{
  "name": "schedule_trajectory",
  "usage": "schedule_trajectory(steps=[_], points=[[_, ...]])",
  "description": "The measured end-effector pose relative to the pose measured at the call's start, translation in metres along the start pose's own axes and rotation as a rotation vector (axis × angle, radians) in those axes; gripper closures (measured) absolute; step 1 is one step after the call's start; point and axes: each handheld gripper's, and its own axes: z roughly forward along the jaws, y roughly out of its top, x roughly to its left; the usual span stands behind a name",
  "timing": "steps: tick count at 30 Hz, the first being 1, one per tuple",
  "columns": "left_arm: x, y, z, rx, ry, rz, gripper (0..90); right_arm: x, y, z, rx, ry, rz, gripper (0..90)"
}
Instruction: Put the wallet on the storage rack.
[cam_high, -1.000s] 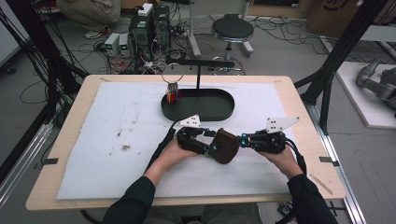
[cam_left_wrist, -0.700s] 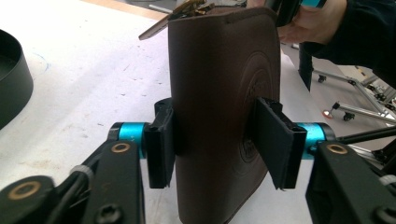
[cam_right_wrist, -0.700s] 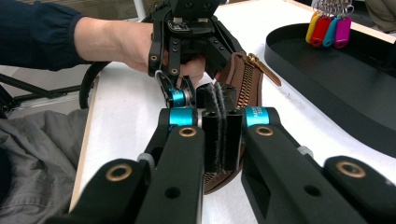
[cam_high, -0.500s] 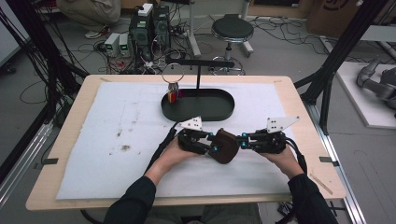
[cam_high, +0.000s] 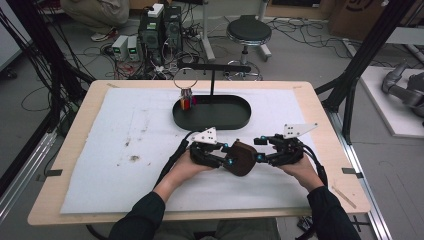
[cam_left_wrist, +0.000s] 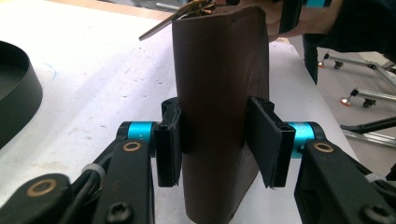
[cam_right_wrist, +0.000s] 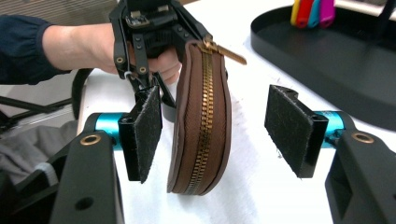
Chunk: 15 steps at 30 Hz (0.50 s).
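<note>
A brown leather zip pouch (cam_high: 243, 157) stands on edge between the two grippers, just above the white mat. My left gripper (cam_high: 231, 159) grips its flat sides (cam_left_wrist: 219, 116). Its jaws have just been closing, and both pads (cam_left_wrist: 168, 140) press on the leather. My right gripper (cam_high: 257, 156) faces the zipped edge (cam_right_wrist: 201, 116). Its jaws have just been opening and now stand wide on either side of the pouch, with the pads (cam_right_wrist: 147, 135) clear of it. The brass zipper pull (cam_right_wrist: 229, 52) sticks out at the top.
A black oval tray (cam_high: 240, 120) lies beyond the hands, with a black stand (cam_high: 212, 67) rising from it and a few coloured items (cam_high: 186, 102) hanging at its left end. A white mat (cam_high: 125, 150) covers the wooden table.
The right gripper's jaws have come apart and let go of the pouch. The left gripper's jaws have closed onto it. Both hands stay about where they were.
</note>
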Motion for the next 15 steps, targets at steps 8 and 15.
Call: schedule_trajectory(steps=[8, 15], points=[[-0.002, -0.001, -0.002, -0.008, 0.004, 0.000, 58.1, 0.000, -0.005, 0.017, 0.102, 0.049, 0.028, 39.0], [-0.003, -0.002, -0.003, -0.005, 0.004, 0.005, 58.4, -0.002, -0.008, 0.024, 0.146, 0.059, 0.045, 44.1]])
